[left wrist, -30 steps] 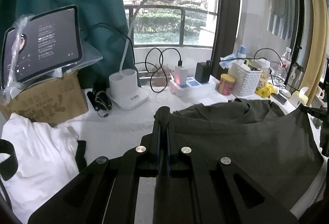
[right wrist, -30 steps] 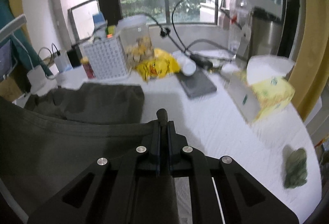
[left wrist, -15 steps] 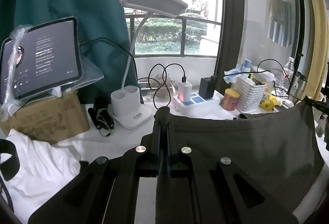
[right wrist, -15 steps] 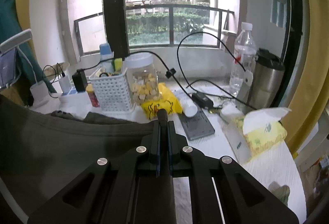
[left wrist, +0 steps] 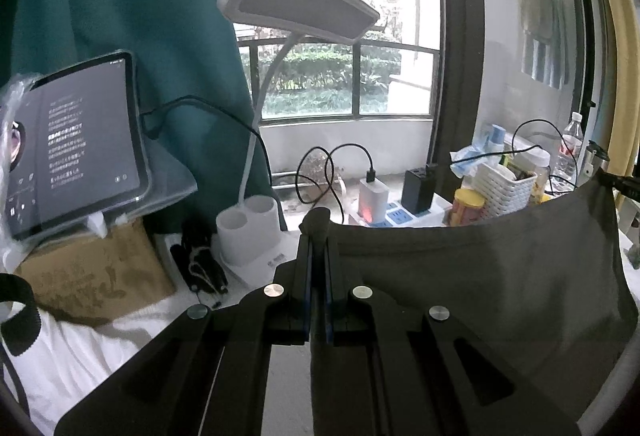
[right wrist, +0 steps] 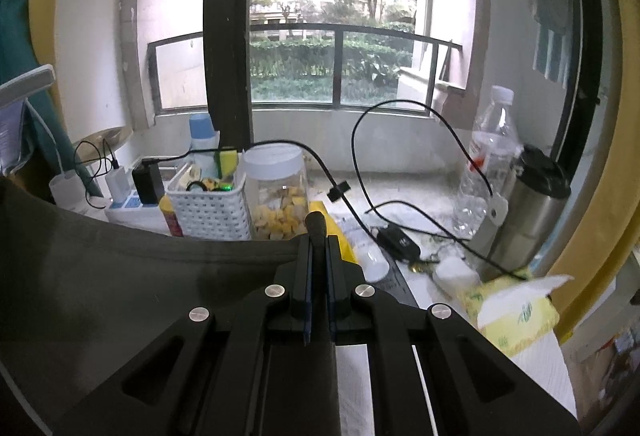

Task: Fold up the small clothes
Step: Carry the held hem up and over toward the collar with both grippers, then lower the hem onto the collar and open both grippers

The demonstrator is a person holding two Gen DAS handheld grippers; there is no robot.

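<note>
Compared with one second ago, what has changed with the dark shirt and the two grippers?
Both grippers, left and right, have lifted the shirt off the table; it now hangs stretched between them, its top edge hiding the basket's lower part. Both stayed clamped on the shirt's edge. The clutter behind has not moved.

ahead-left: white desk lamp base (left wrist: 250,236), brown cardboard box (left wrist: 92,272) | ahead-right: white lattice basket (right wrist: 206,210), clear snack jar (right wrist: 276,192), steel flask (right wrist: 528,208) | free: bare white tabletop (right wrist: 536,368) beside yellow tissue pack (right wrist: 508,312)

The left gripper (left wrist: 316,232) and right gripper (right wrist: 316,232) both point toward 12 o'clock, tilted slightly downward, jaws clamped tight on dark cloth.
</note>
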